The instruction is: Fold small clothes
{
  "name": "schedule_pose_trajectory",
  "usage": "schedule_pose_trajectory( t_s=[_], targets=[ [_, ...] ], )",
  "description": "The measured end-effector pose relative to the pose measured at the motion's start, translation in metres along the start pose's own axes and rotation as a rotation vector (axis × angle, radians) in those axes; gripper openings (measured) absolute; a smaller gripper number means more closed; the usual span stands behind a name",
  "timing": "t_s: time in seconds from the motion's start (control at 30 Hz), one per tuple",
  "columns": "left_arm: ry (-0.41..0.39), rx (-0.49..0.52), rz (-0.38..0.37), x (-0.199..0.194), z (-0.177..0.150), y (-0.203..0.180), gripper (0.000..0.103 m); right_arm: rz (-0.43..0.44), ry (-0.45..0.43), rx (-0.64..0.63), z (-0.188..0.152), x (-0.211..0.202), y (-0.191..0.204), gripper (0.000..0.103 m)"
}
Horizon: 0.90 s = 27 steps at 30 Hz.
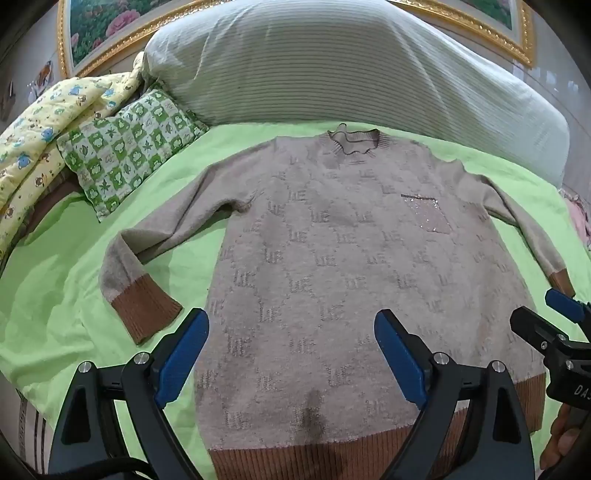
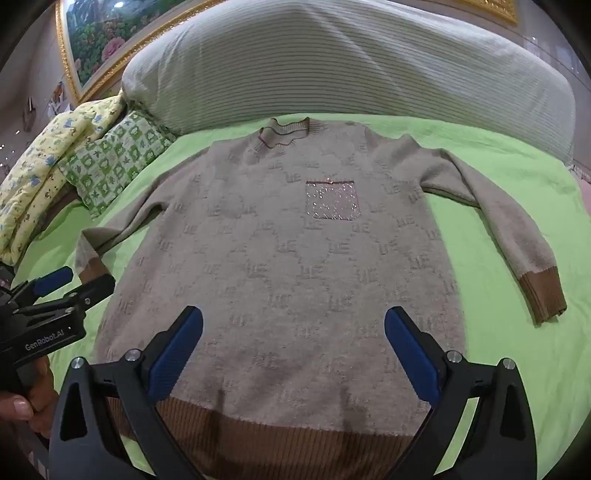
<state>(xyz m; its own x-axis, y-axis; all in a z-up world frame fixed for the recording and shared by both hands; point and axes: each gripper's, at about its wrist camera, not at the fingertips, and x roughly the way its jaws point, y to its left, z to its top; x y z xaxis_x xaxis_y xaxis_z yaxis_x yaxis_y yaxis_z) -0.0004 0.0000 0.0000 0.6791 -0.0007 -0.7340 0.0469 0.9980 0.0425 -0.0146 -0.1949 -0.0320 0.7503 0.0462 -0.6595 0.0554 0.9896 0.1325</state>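
A beige knit sweater (image 1: 332,266) with brown cuffs and a brown hem lies flat, face up, on a green sheet (image 1: 66,295), neck far, sleeves spread to both sides. It has a sequin chest pocket (image 2: 331,201). My left gripper (image 1: 291,336) is open and empty, above the sweater's lower left part. My right gripper (image 2: 293,332) is open and empty, above the lower middle of the sweater (image 2: 288,266). The right gripper also shows at the right edge of the left wrist view (image 1: 546,317). The left gripper shows at the left edge of the right wrist view (image 2: 74,282).
A large white striped bolster (image 1: 332,70) lies behind the sweater's neck. A green checked pillow (image 1: 129,147) and a yellow printed quilt (image 1: 48,129) sit at the far left. A gold-framed flower picture (image 1: 110,29) hangs on the wall behind.
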Motion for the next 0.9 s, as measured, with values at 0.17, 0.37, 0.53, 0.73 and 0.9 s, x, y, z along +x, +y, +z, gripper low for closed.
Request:
schedule_pose_trajectory(
  t_s=[0.17,0.37,0.53,0.73,0.9],
  targets=[
    [0.0,-0.001,0.005,0.0,-0.002,0.002,0.092,0.01,-0.009,-0.01,0.004,-0.002,0.007,0.099],
    [-0.005,-0.008,0.01,0.001,-0.003,0.002,0.092,0.013,-0.011,-0.015,0.007,-0.002,0.01,0.099],
    [-0.007,-0.011,0.012,0.002,0.002,0.008,0.092,0.016,-0.006,-0.016,0.008,-0.001,0.011,0.099],
    [0.009,-0.02,0.01,0.003,0.004,0.005,0.092,0.014,-0.005,-0.015,0.007,-0.001,0.011,0.099],
    [0.018,-0.018,0.011,0.004,0.004,0.005,0.092,0.013,-0.002,-0.009,0.007,0.0,0.011,0.099]
  ],
)
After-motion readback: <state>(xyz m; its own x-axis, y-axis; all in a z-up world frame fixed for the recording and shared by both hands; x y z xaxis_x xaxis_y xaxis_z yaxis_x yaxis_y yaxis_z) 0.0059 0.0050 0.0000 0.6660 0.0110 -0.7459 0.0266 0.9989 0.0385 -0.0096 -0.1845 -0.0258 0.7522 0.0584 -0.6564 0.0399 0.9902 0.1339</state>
